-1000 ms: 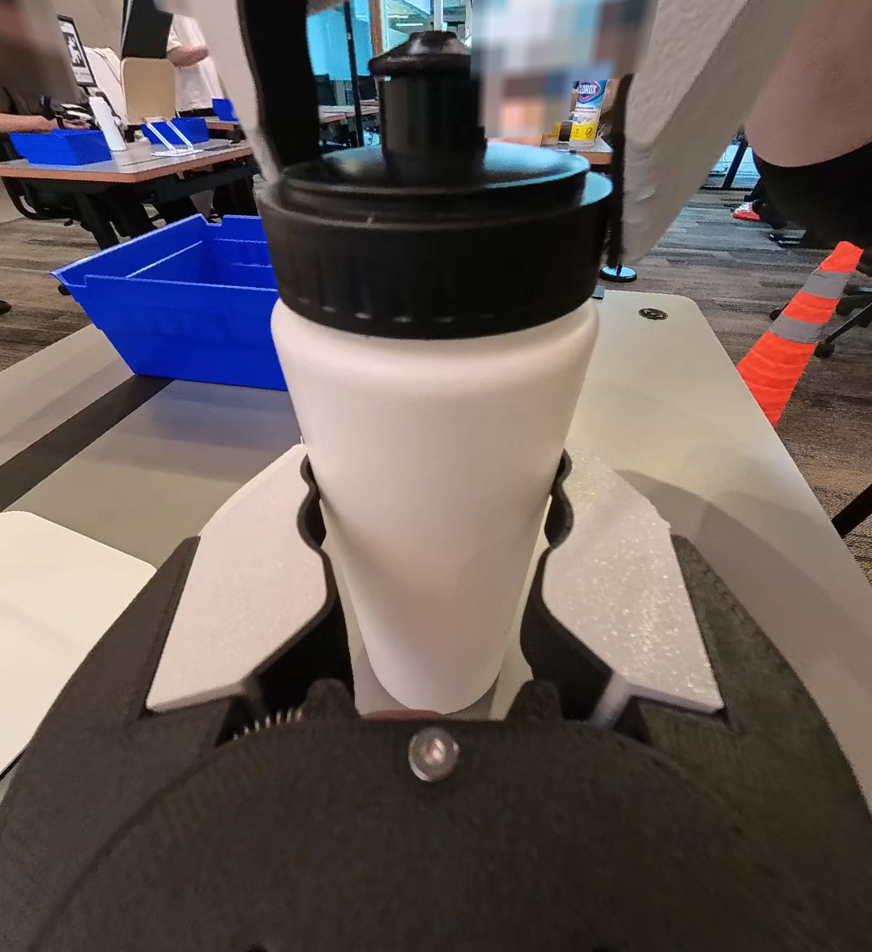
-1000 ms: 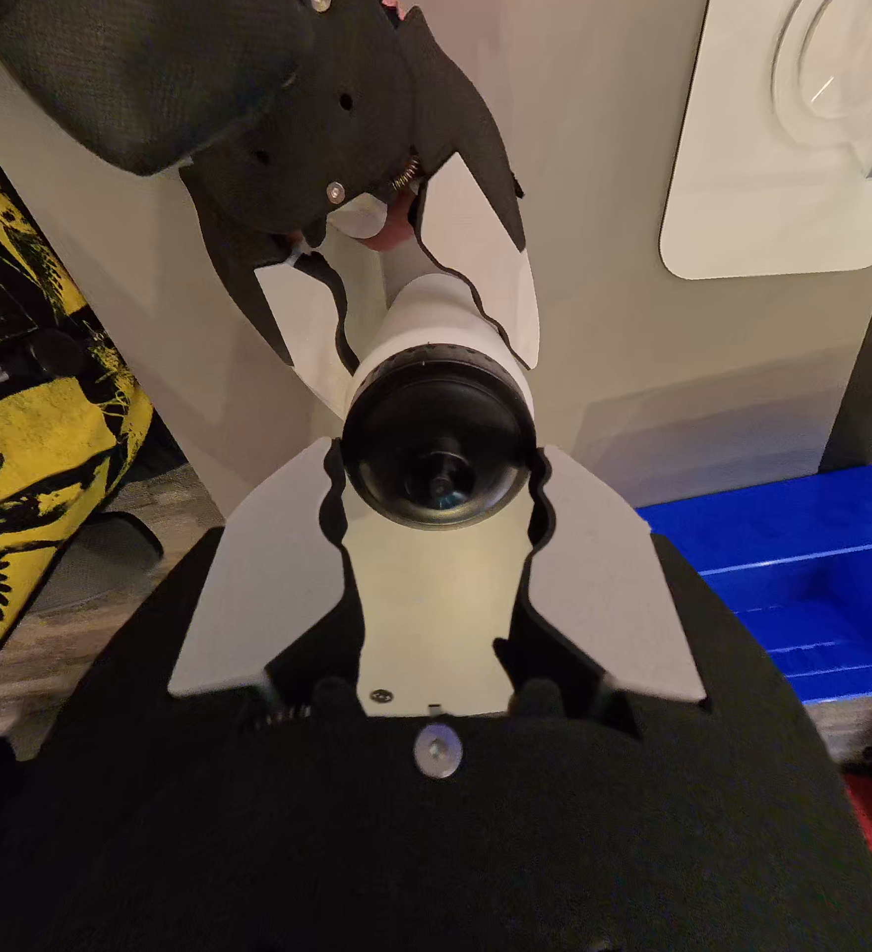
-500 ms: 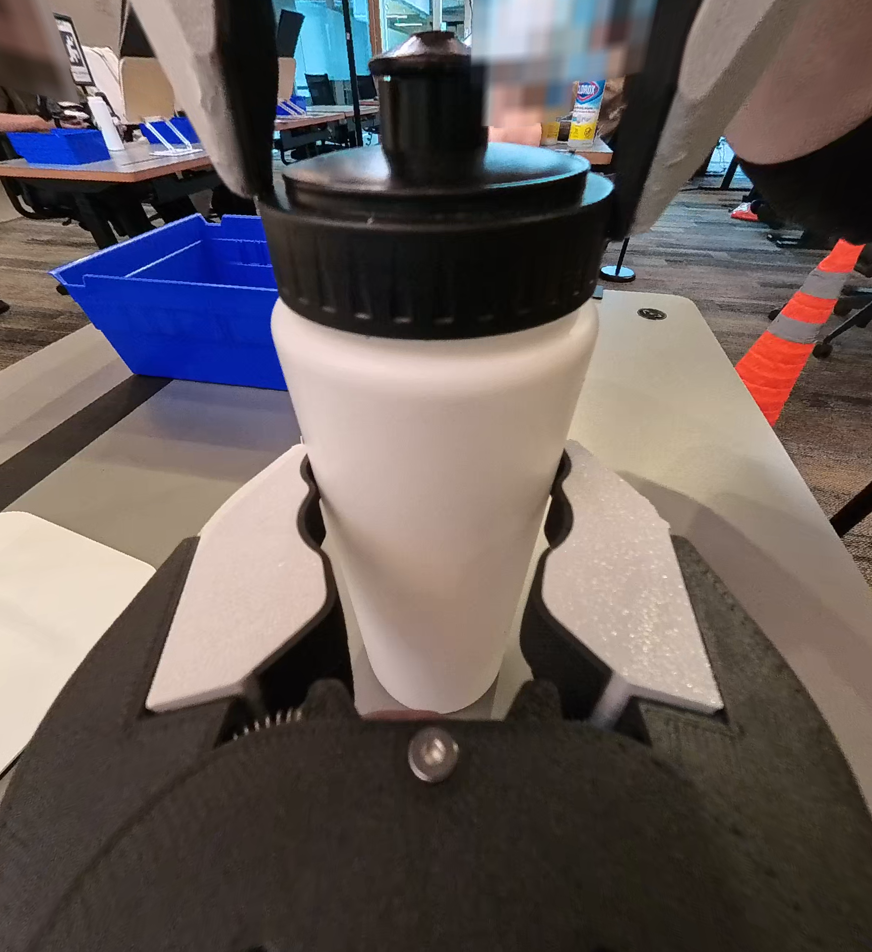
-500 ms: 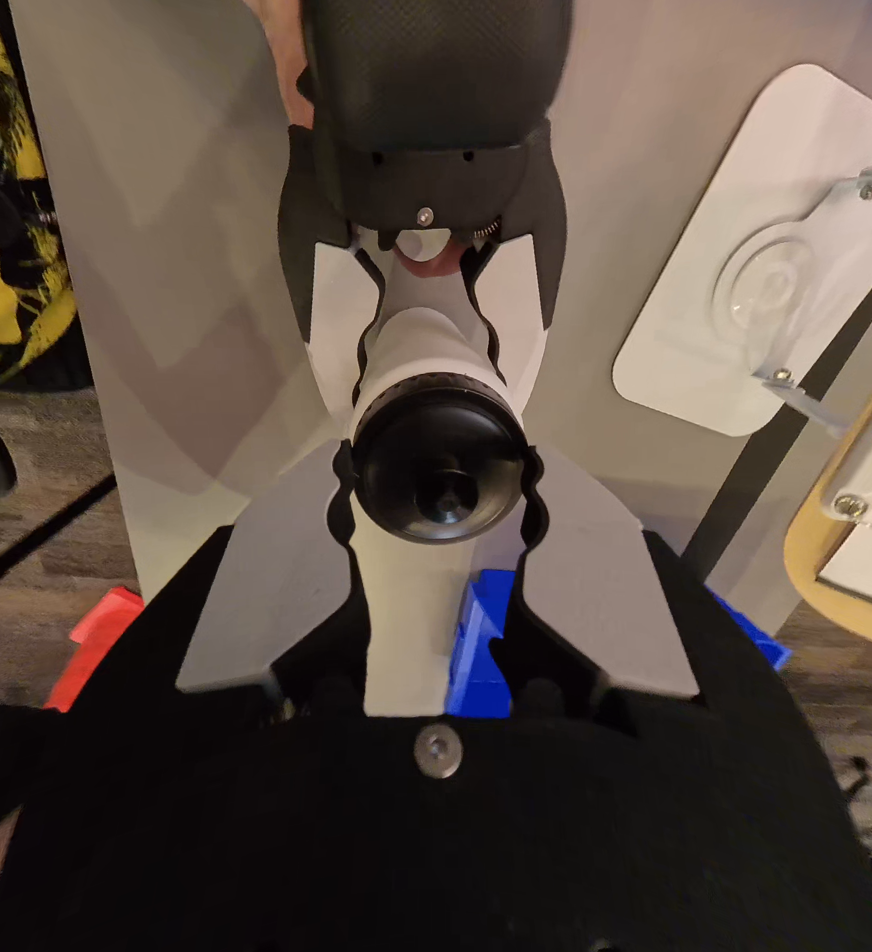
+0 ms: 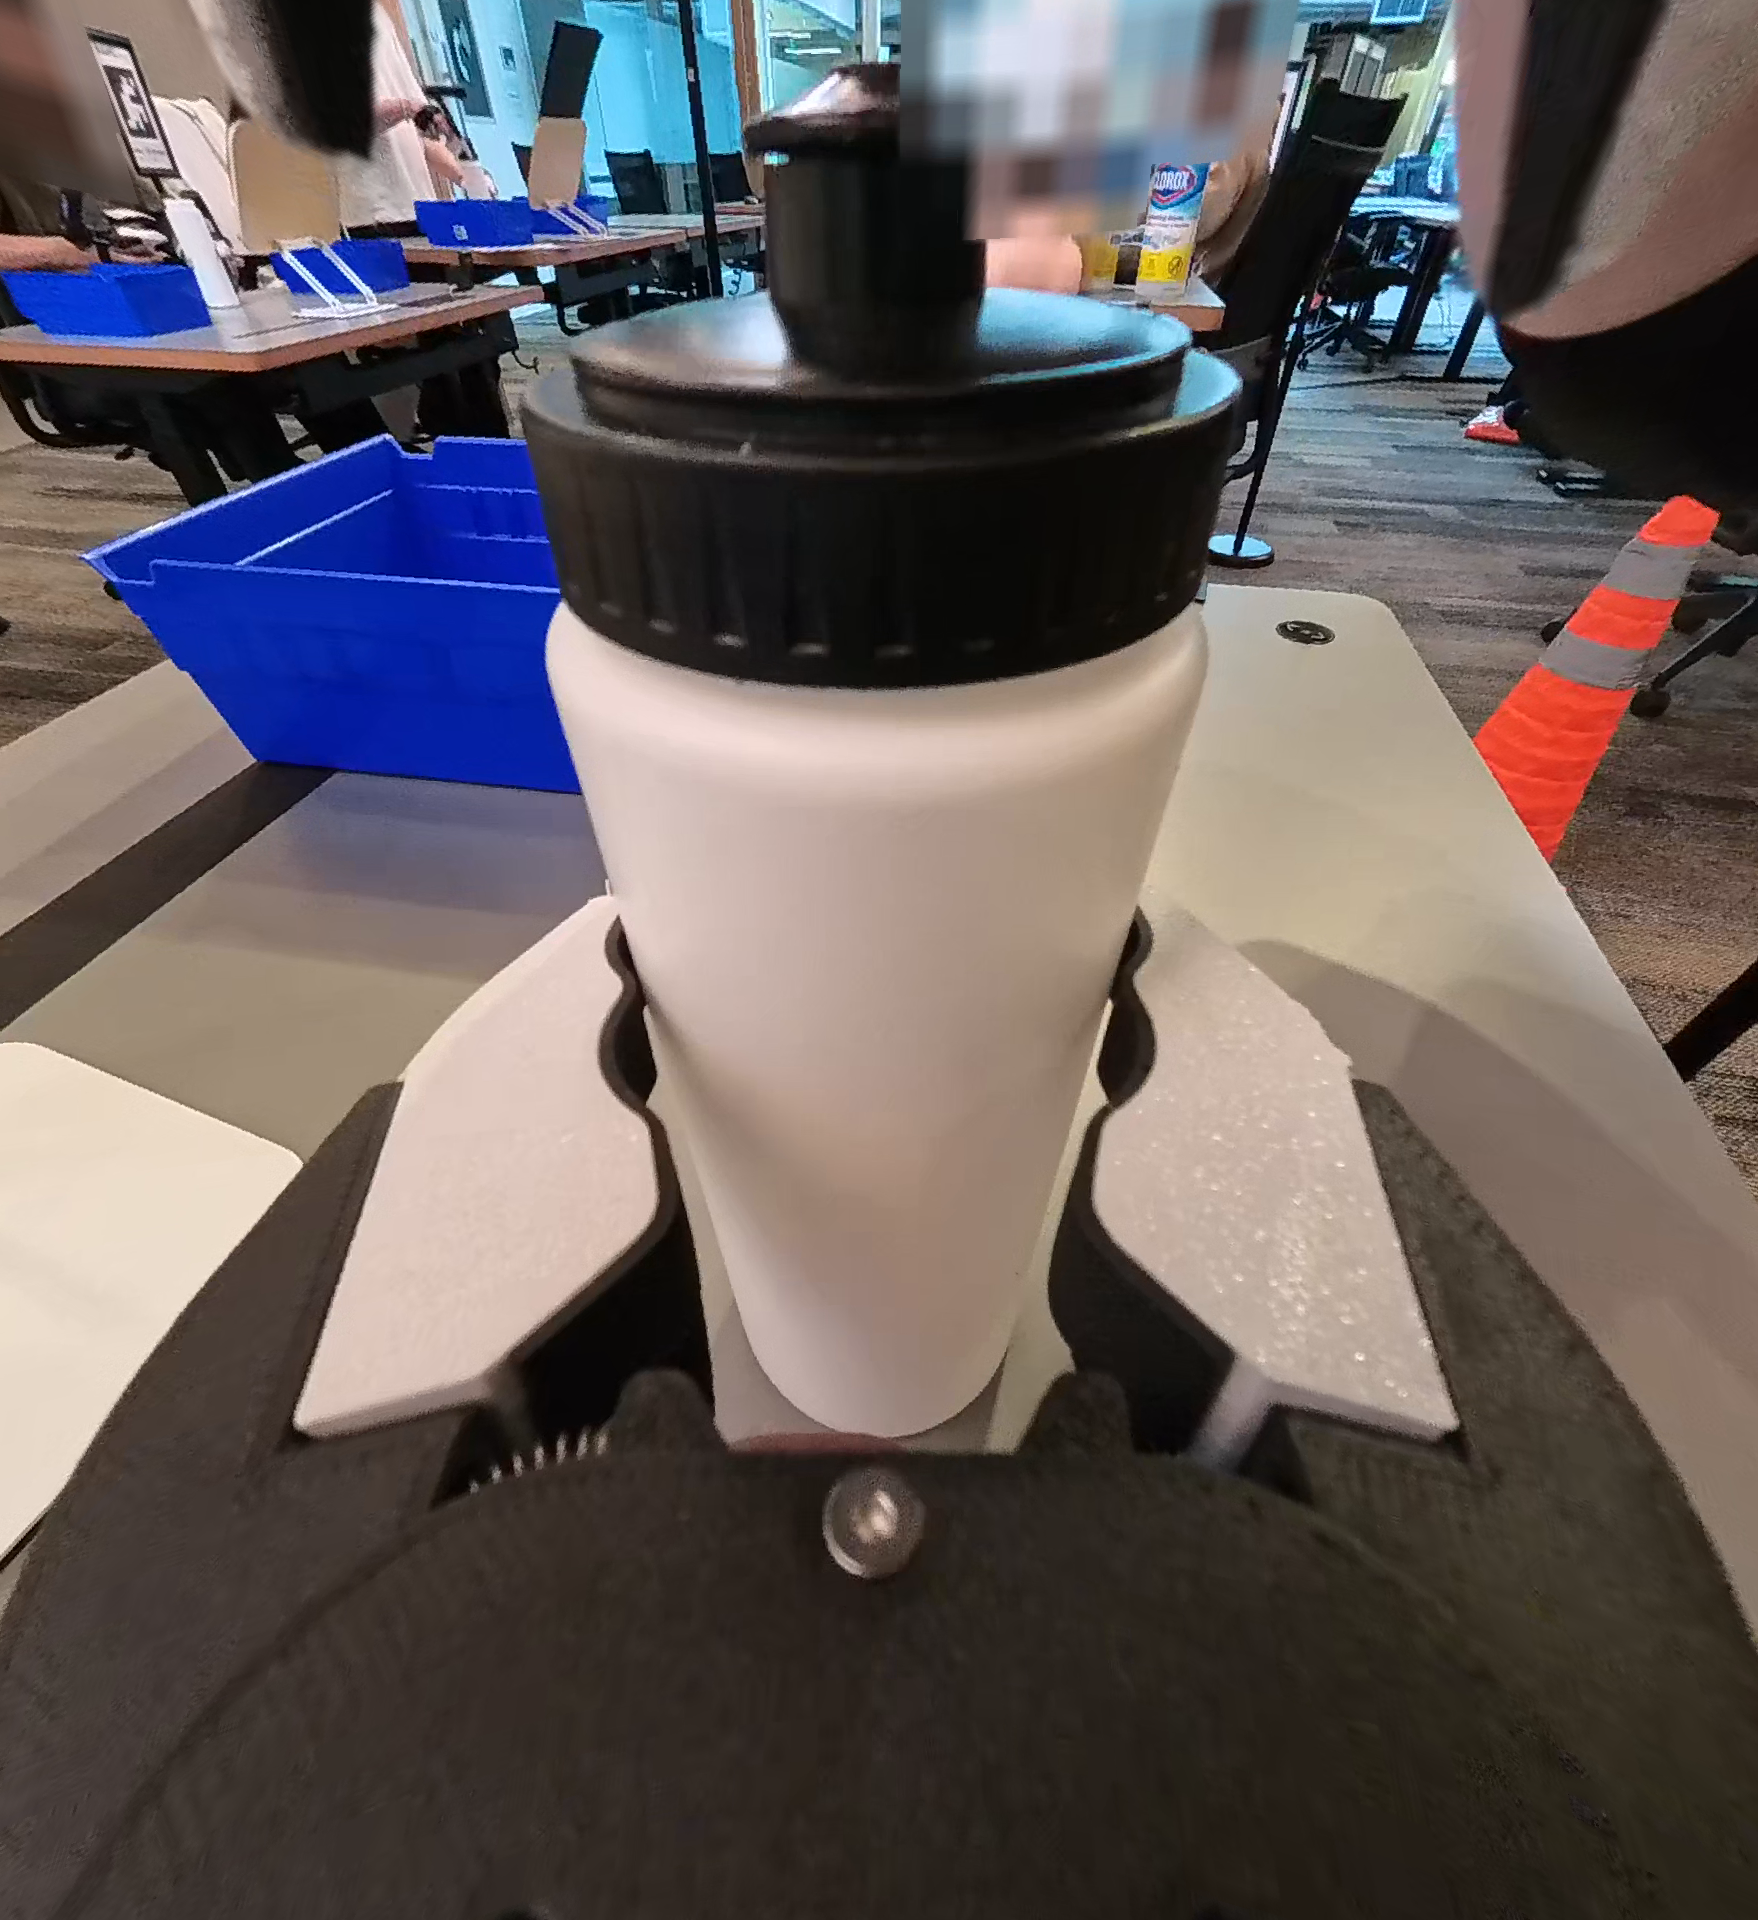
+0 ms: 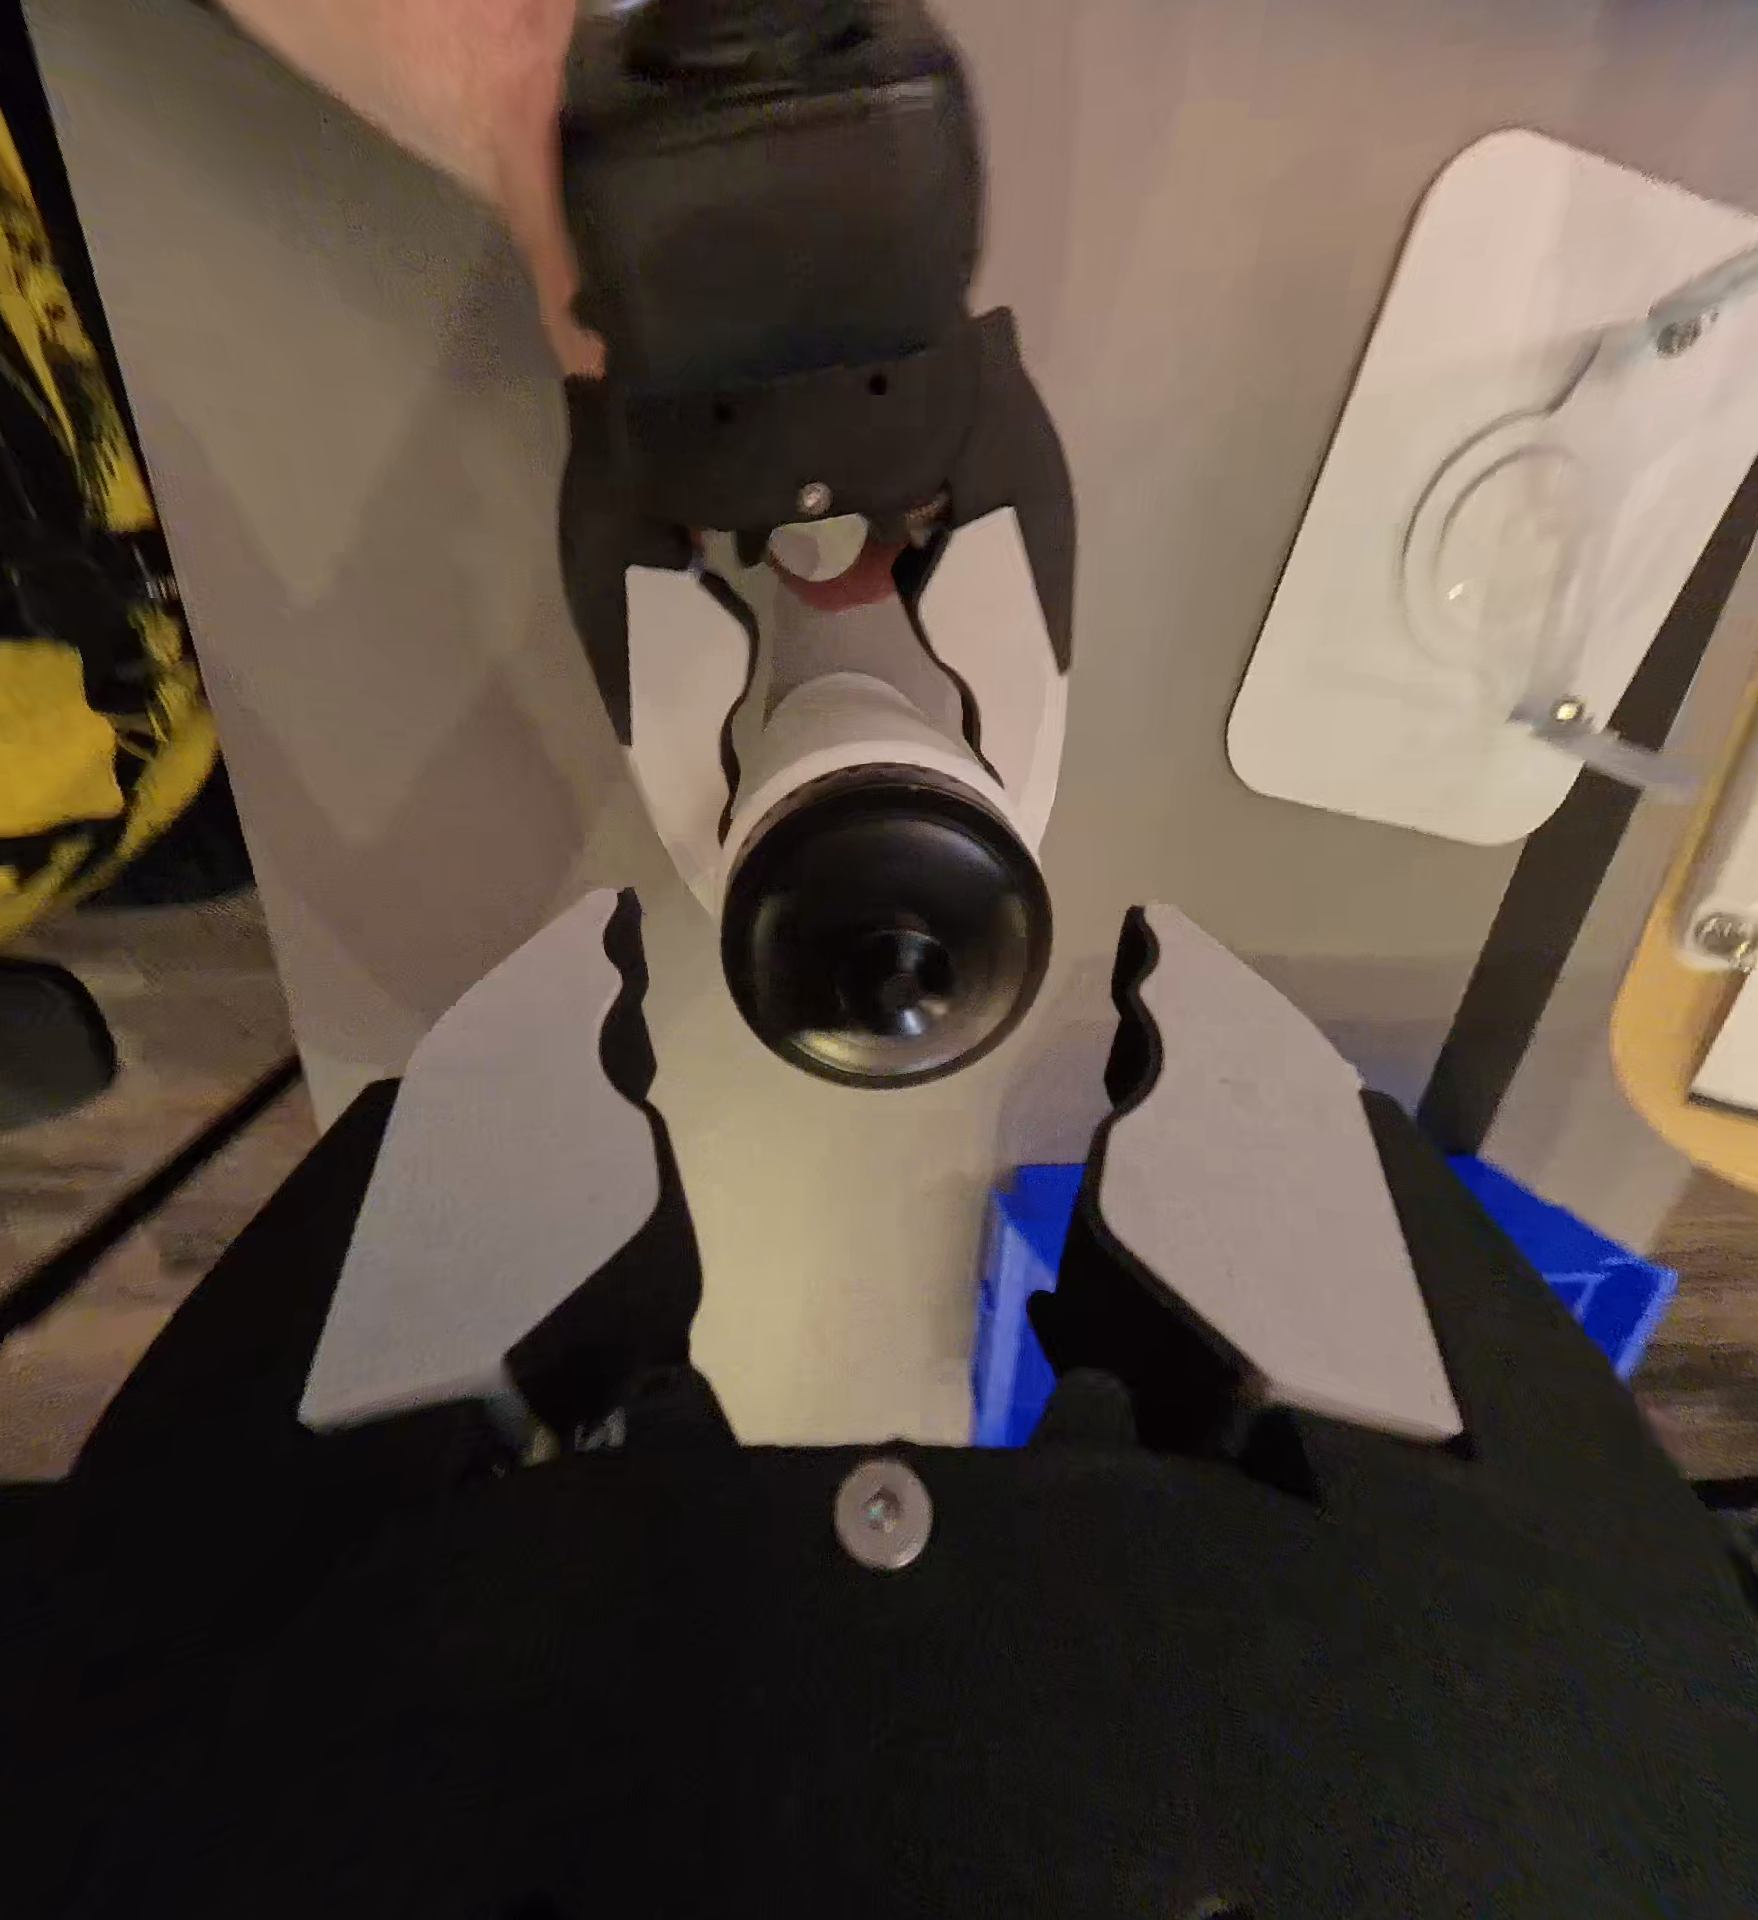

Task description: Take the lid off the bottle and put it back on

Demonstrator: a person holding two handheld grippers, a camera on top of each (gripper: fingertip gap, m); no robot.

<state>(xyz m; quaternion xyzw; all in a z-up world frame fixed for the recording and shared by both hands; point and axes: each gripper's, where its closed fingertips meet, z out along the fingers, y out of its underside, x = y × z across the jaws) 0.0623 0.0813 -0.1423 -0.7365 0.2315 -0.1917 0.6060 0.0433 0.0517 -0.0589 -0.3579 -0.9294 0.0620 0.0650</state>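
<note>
Two grippers at work: left gripper (image 5: 875, 1049) pinching white bottle (image 5: 880, 987) upright on grey worktop (image 5: 1353, 831), black lid (image 5: 870, 499) seated on top; right gripper (image 6: 875, 997) spread around lid, not touching. Blue bin (image 5: 355, 623) at 10 o'clock.

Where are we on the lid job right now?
Done: the left gripper is clamped on the white bottle. In hand: the right gripper hangs open over the black lid, apart from it. The lid sits on; whether it was removed earlier can't be told.
</note>
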